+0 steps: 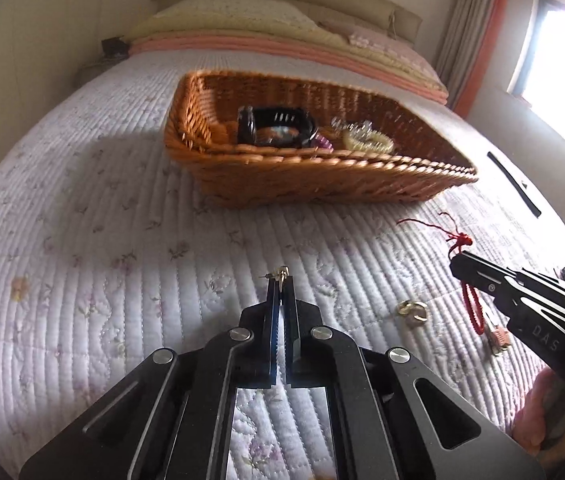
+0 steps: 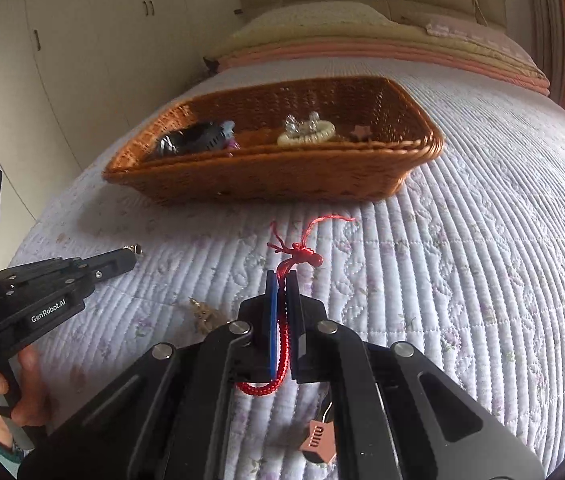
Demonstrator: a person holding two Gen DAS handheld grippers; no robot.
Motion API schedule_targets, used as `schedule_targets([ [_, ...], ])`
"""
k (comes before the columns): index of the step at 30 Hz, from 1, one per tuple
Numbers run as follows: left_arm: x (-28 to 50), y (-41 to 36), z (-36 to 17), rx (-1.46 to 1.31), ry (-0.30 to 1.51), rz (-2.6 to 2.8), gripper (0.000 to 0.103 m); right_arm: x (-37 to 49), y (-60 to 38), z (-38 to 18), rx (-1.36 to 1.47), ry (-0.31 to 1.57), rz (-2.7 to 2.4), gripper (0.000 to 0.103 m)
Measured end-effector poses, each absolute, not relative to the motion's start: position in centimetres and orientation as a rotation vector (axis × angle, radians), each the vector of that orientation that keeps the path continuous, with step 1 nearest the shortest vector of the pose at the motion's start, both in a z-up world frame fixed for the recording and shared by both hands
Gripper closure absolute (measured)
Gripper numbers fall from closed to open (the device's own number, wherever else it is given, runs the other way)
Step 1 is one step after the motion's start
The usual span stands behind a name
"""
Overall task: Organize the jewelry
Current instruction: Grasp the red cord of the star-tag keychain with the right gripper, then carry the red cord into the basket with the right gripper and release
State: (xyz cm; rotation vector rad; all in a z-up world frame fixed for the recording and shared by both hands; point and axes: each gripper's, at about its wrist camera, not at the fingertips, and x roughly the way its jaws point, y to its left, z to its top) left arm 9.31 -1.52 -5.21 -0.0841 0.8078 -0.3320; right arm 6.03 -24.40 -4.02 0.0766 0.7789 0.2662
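Note:
A brown wicker basket (image 1: 322, 184) sits on the quilted bed; it also shows in the right wrist view (image 2: 274, 180). It holds a black bracelet (image 1: 278, 128), a beaded cream bracelet (image 2: 306, 136) and other small pieces. My left gripper (image 1: 281, 280) is shut on a small gold earring (image 1: 281, 273), held above the quilt in front of the basket. My right gripper (image 2: 282, 280) is shut on a red braided cord bracelet (image 2: 282, 344) with a knotted end (image 2: 298, 256) and a pink tag (image 2: 316, 440) hanging below.
A gold ring-like piece (image 1: 414, 312) lies on the quilt between the grippers, seen also in the right wrist view (image 2: 202, 316). A black strip (image 1: 514, 184) lies at the bed's right edge. Folded blankets and pillows (image 1: 282, 32) lie at the head of the bed.

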Motion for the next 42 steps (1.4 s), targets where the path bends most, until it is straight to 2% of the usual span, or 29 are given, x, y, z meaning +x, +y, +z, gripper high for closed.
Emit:
schedule_targets([
  [6, 7.3, -0.8, -2.2, -0.119, 0.693, -0.384, 0.103, 4.4, -24.4, -1.9, 0.067, 0.722, 0.282, 0.1],
  [11, 6.8, -1.1, 2.8, -0.113, 0.575, -0.41, 0.103, 4.0, -24.1, 3.1, 0.048, 0.631, 0.309, 0.1],
  [15, 8.7, -2.0, 6.1, -0.099, 0.514, -0.426, 0.103, 6.1, -24.2, 7.4, 0.04, 0.58, 0.318, 0.1],
  [19, 12.4, -3.1, 7.1, -0.102, 0.52, -0.432, 0.103, 11.1, -24.4, 9.4, 0.04, 0.587, 0.318, 0.1],
  [23, 16.3, -4.3, 6.3, -0.113, 0.564, -0.426, 0.103, 17.3, -25.7, 8.3, 0.128, 0.685, 0.319, 0.1],
  [29, 20.8, -5.7, 3.1, -0.12, 0.682, -0.413, 0.103, 23.0, -26.0, 4.4, 0.097, 0.812, 0.257, 0.1],
  [40, 21.7, -6.6, -0.5, -0.097, 0.768, -0.416, 0.103, 25.1, -25.3, -0.2, 0.063, 0.944, 0.226, 0.1],
  [42, 21.3, -6.8, -0.3, -0.095, 0.766, -0.429, 0.095, 25.0, -25.3, -0.4, 0.07, 0.958, 0.235, 0.099],
])
